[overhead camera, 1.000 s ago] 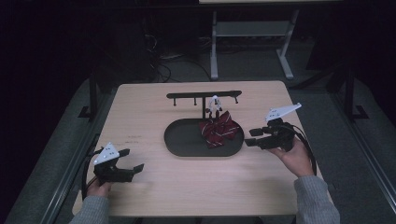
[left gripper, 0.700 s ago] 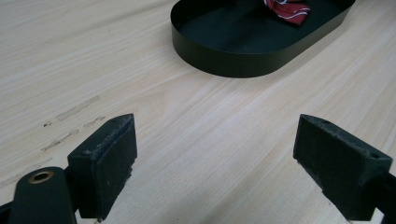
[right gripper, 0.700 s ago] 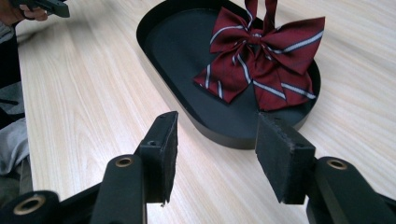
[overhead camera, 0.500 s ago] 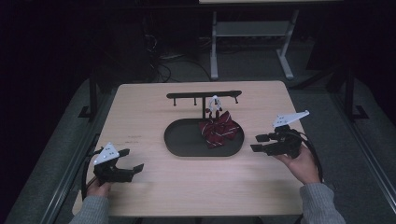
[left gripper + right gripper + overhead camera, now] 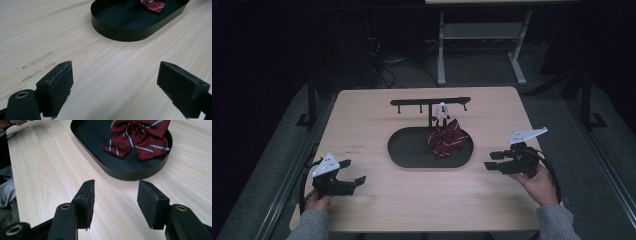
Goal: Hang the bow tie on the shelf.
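A dark red striped bow tie (image 5: 447,139) (image 5: 140,137) lies in the right end of a black oval tray (image 5: 412,150) (image 5: 130,27) (image 5: 95,137) at the table's middle. A white clip (image 5: 442,111) hangs from the black rack (image 5: 430,102) behind the tray, just above the bow. My right gripper (image 5: 491,161) (image 5: 115,202) hovers open to the right of the tray, jaws pointing left at it, nothing between them. Near the table's front left corner my left gripper (image 5: 354,172) (image 5: 115,92) stands wide open over bare wood, apart from the tray.
The light wooden table (image 5: 377,120) has bare room all around the tray. The floor around it is dark, with a metal stand's legs (image 5: 517,70) and cables behind the far edge. A sleeve (image 5: 7,192) shows at the left of the right gripper view.
My right gripper has drawn back from the tray's right end, moving right and toward the table's front. The left gripper has stayed where it was.
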Action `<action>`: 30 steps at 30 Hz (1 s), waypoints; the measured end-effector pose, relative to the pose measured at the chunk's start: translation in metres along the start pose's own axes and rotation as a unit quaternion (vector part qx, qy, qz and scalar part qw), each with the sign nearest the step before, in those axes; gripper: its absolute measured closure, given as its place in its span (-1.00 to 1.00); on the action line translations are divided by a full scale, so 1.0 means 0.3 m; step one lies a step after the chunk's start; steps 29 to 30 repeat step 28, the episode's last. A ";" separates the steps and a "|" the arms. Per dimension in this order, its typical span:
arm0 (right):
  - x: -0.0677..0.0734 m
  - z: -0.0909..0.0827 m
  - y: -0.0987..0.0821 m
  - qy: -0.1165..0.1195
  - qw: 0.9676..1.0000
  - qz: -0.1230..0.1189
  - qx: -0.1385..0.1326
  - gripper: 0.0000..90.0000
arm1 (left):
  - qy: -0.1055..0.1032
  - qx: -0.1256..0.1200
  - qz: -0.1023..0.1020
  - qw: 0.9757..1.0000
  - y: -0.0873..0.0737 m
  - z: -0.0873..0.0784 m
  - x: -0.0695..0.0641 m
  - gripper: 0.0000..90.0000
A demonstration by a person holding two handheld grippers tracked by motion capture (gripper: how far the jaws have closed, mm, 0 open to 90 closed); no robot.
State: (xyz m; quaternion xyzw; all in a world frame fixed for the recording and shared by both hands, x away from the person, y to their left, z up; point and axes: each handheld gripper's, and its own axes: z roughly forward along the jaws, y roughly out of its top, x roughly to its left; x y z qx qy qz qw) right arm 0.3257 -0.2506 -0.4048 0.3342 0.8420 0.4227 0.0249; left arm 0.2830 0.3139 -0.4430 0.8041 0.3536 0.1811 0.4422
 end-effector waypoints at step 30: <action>0.034 0.004 -0.169 -0.006 0.999 0.032 -0.018 -0.17 | -0.002 0.005 0.006 1.000 0.000 0.006 -0.002 -0.71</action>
